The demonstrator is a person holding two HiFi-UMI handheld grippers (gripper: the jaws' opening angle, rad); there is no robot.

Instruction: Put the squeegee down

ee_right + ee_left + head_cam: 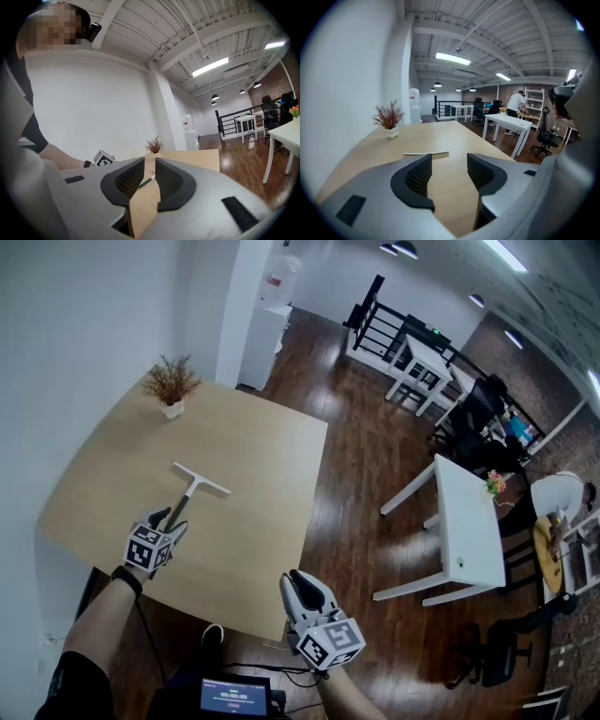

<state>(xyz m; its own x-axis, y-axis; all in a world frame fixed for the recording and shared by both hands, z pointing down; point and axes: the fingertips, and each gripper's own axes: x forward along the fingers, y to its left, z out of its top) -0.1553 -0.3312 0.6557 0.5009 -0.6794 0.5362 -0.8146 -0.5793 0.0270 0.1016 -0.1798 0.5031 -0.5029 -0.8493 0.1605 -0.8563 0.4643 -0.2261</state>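
One squeegee is laid flat on the wood bench, left of centre, T-blade toward the far side, well apart from every edge; bare top is left all round it. Its handle end is seen just beside the left tongs, which are held over the bench's lower-left edge, spread wide, with nothing between the pads; the blade is seen beyond them. The right tongs are held at the bench's near edge, lower centre of the frame, set narrow with a slim gap, nothing gripped. Open dark wood floor is seen to the right, up to a white table well apart. Counted: one squeegee, two tongs, one pot. The white pot at the far left corner holds one reddish dry plant.
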